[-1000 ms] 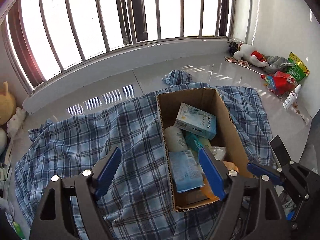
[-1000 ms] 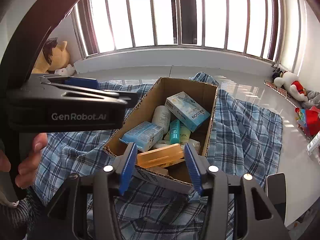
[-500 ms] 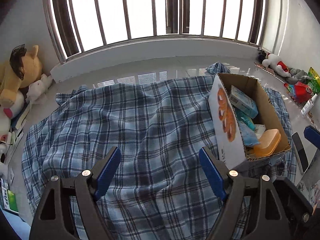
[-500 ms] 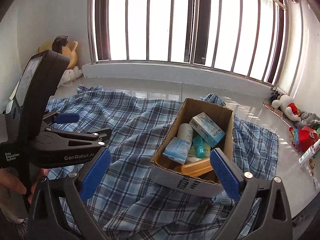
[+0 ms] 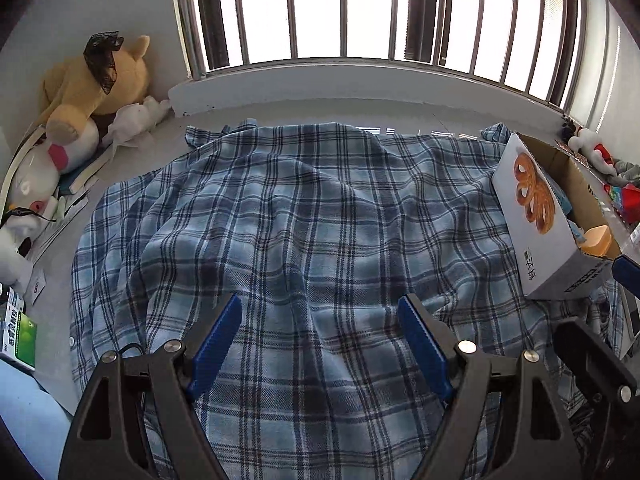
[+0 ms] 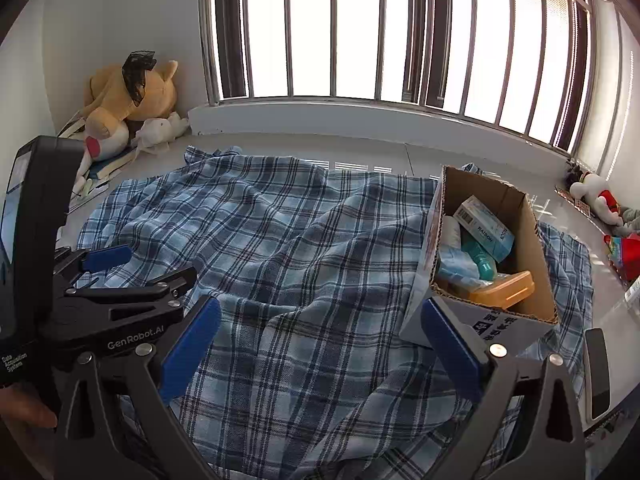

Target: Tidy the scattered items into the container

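A cardboard box (image 6: 532, 240) stands on the blue plaid cloth (image 6: 288, 248) at the right; it also shows in the left wrist view (image 5: 536, 232). It holds a light blue carton (image 6: 486, 230), a teal bottle (image 6: 486, 266), an orange case (image 6: 506, 290) and other packets. My right gripper (image 6: 320, 344) is open and empty, low over the cloth, left of the box. My left gripper (image 5: 320, 344) is open and empty over the middle of the cloth; its body shows in the right wrist view (image 6: 80, 304).
Plush toys (image 5: 88, 92) and books lie in the far left corner under the barred window. More toys and packets (image 6: 604, 208) lie at the right wall. A dark phone (image 6: 598, 372) lies near the box. A green carton (image 5: 18, 338) lies at the left.
Both grippers have pulled back and swung left, away from the box. The right gripper opened wide after 1.0 s ago. The orange case stays in the box.
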A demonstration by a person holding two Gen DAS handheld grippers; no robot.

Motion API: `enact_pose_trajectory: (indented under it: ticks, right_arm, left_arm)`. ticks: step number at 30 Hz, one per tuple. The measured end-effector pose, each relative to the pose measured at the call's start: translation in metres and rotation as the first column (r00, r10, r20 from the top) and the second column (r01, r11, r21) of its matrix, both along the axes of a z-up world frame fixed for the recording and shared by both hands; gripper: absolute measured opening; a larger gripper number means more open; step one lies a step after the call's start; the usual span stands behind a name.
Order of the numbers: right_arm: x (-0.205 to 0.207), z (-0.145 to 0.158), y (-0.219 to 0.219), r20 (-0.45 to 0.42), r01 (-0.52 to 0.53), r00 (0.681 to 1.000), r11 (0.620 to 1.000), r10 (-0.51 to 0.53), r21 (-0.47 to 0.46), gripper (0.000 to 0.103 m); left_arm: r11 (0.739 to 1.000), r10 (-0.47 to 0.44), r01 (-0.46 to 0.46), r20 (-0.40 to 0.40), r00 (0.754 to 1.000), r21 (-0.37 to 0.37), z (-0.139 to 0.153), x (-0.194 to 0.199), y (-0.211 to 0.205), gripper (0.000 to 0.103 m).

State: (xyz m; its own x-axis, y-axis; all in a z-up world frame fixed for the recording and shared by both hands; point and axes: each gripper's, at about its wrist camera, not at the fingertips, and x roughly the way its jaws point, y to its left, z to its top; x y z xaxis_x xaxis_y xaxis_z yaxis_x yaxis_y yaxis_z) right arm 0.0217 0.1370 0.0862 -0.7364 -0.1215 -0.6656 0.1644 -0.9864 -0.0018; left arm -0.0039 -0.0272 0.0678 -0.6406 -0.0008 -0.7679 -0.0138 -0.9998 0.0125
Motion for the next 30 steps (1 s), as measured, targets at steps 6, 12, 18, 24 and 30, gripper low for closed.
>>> enact_pose_trajectory:
  ticks: [6, 12, 18, 24, 30]
  right_arm:
    - [0.007, -0.017, -0.008, 0.024, 0.042, 0.999, 0.999, -0.041, -0.034, 0.100]
    - [0.016, -0.038, -0.013, 0.011, 0.102, 0.995, 0.995, -0.101, -0.019, 0.100]
    - [0.019, -0.052, -0.008, 0.041, 0.129, 0.991, 0.991, -0.128, -0.022, 0.100]
    - [0.019, -0.056, 0.001, 0.020, 0.173, 0.985, 0.985, -0.173, 0.019, 0.100]
    - [0.014, -0.063, 0.014, 0.058, 0.189, 0.980, 0.982, -0.189, 0.005, 0.100]
  left_arm:
    - [0.998, 0.012, -0.012, 0.006, 1.000, 0.065, -0.012, 0.018, -0.017, 0.083]
    - [0.997, 0.021, -0.022, 0.007, 1.000, 0.072, -0.031, 0.027, -0.017, 0.083]
    - [0.998, 0.038, -0.039, 0.016, 0.999, 0.043, -0.042, 0.032, -0.017, 0.083]
    - [0.998, 0.056, -0.056, -0.009, 0.998, 0.009, -0.049, 0.038, -0.017, 0.083]
    - [0.999, 0.051, -0.051, 0.012, 0.999, 0.012, -0.058, 0.042, -0.017, 0.083]
